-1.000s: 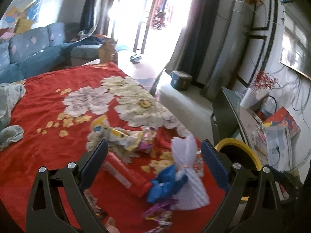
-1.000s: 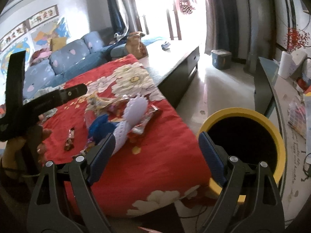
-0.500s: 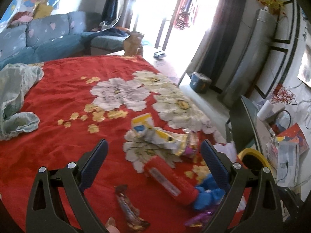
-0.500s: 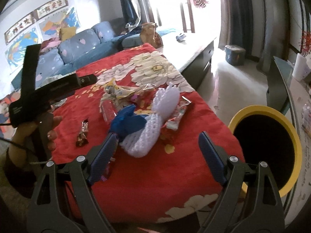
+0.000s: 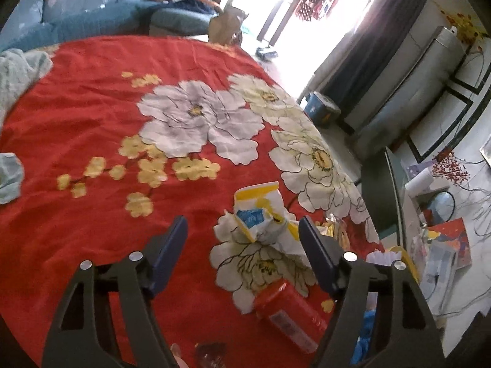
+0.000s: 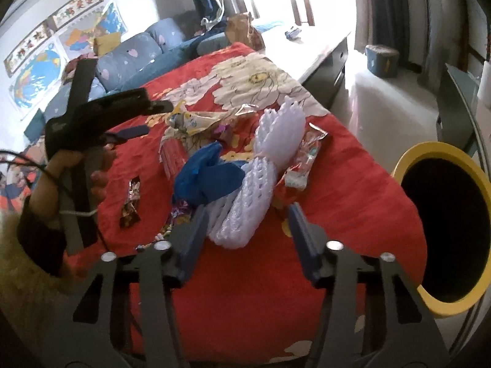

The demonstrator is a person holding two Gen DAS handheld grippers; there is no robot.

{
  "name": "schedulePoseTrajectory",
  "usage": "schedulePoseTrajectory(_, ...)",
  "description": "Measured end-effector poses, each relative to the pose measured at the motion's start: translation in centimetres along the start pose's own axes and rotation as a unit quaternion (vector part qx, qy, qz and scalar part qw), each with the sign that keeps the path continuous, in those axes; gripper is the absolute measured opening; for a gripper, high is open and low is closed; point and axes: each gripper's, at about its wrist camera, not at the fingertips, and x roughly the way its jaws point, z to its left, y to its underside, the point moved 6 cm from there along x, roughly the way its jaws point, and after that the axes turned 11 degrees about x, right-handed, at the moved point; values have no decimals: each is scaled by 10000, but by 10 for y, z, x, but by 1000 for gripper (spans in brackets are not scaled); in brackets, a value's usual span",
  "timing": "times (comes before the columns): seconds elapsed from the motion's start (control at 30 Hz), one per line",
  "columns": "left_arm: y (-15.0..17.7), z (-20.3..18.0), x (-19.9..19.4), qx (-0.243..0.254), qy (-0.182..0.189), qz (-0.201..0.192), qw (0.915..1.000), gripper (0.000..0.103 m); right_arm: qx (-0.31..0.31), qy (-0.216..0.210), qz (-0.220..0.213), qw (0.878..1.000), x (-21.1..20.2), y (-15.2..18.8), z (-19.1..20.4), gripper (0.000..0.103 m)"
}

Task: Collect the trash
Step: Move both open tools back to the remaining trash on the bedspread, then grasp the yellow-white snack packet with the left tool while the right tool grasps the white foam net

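Both tongs are closing. The right tongs (image 6: 245,230) are roughly half apart with the white foam netting (image 6: 254,196) between the jaws, not pinched as far as I can see. The left tongs (image 5: 242,251) gape wider above the red floral cloth (image 5: 92,116), angled down, beside a crumpled yellow-white wrapper (image 5: 260,214). The yellow-rimmed bin (image 6: 445,227) by the worktop looks dark inside.

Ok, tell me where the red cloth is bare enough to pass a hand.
Free: the broad stretch of red cloth between the grey fabric and the litter; also the near strip toward the yellow bin. Crowded: around the white foam net, blue glove, red tube and crumpled wrapper.
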Motion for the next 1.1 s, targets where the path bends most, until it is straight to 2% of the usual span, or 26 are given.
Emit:
schedulePoseTrajectory(0.13,-4,2,19,-137,71,225,9996,71,-50,-73,104,9999,3,3,2,26)
schedulePoseTrajectory(0.3,-8,6,34,-390,183,343,9985,62,-250,-70,30,9997,-1,3,5,13)
schedulePoseTrajectory(0.33,-9,5,34,-376,215,342,9985,56,-263,-68,5,9996,-2,3,5,11)
schedulePoseTrajectory(0.37,-10,3,34,-351,268,334,9985,48,-275,-71,-16,9996,-3,2,5,11)
schedulePoseTrajectory(0.43,-12,-2,33,-305,321,323,9985,40,-290,-89,-48,9995,-6,2,5,11)
schedulePoseTrajectory(0.7,-12,-5,20,-155,284,169,9993,28,-351,-83,-212,9991,-14,-3,7,10)
schedulePoseTrajectory(0.73,-13,-5,15,-144,284,99,9994,16,-357,-85,-238,9990,-15,-4,8,10)
schedulePoseTrajectory(0.77,-13,-5,11,-166,303,23,9994,10,-364,-86,-253,9990,-16,-5,8,10)
schedulePoseTrajectory(1.1,-9,-10,-25,-102,419,-338,9985,9,-466,-51,-457,9979,-28,-10,10,10)
